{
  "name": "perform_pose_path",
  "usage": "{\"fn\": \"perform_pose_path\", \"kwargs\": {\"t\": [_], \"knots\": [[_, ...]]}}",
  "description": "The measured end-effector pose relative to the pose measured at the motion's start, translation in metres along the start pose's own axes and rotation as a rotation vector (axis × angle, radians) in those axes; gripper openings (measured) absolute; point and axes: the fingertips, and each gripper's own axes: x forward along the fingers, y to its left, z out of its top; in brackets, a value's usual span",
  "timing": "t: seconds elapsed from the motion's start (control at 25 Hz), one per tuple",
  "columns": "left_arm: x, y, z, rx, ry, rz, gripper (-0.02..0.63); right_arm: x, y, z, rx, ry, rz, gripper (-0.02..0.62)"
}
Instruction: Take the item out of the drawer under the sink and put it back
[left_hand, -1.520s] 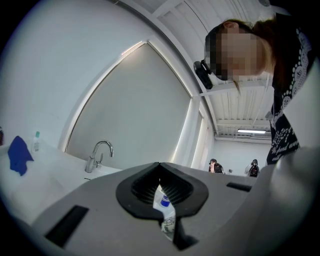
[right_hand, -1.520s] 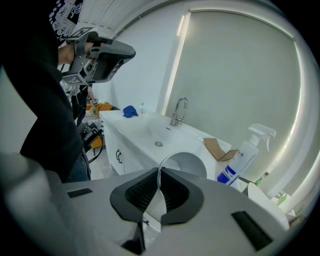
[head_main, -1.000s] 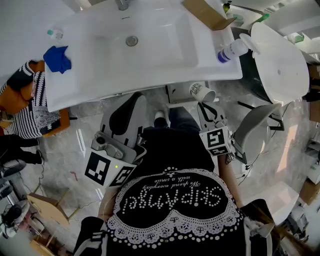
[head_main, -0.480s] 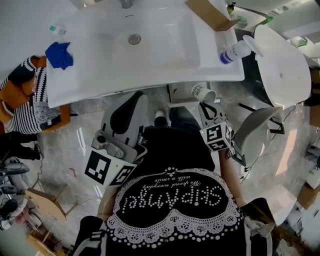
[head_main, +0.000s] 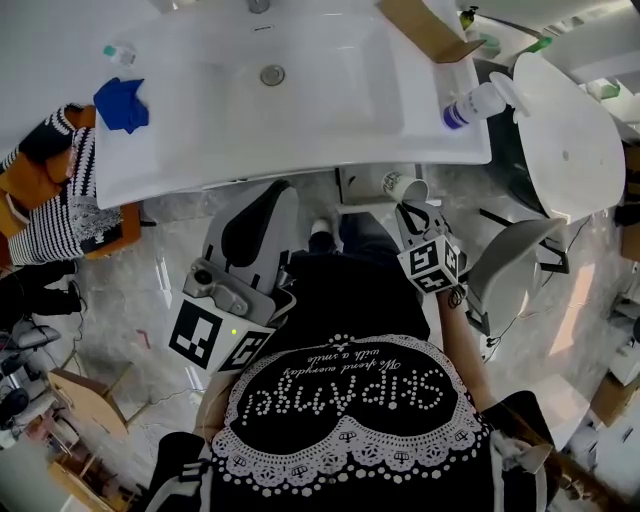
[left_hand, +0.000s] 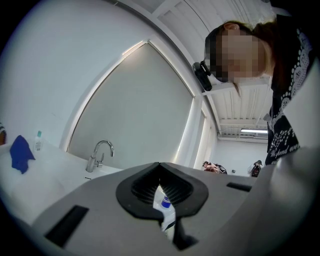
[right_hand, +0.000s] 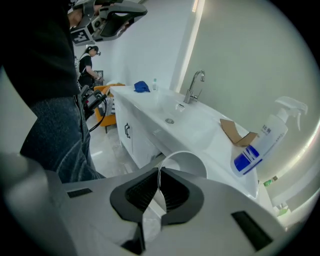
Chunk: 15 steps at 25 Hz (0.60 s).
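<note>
Just under the front edge of the white ceramic sink, pinching the rim of a white paper cup with the right tongs, holding the left tongs pressed together, empty, alongside.

The paper cup is half hidden behind the right claw.

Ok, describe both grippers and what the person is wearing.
The left gripper and right gripper are alike: light grey shells with black ribbed pads. Each carries a white cube with black square markers. The clothes are a black top with white lace trim and dotted lettering, and blue jeans.
</note>
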Motion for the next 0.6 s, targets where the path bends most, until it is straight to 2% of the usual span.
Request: {"fn": "perform_pose_path", "kwargs": {"t": [0.32, 0.6], "knots": [[-0.006, 0.004, -0.001, -0.009, 0.003, 0.029, 0.005, 0.020, 0.007, -0.015, -0.043, 0.044, 0.040, 0.029], [-0.002, 0.002, -0.005, -0.021, 0.020, 0.014, 0.005, 0.036, 0.009, -0.020, -0.054, 0.060, 0.064, 0.029]]}}
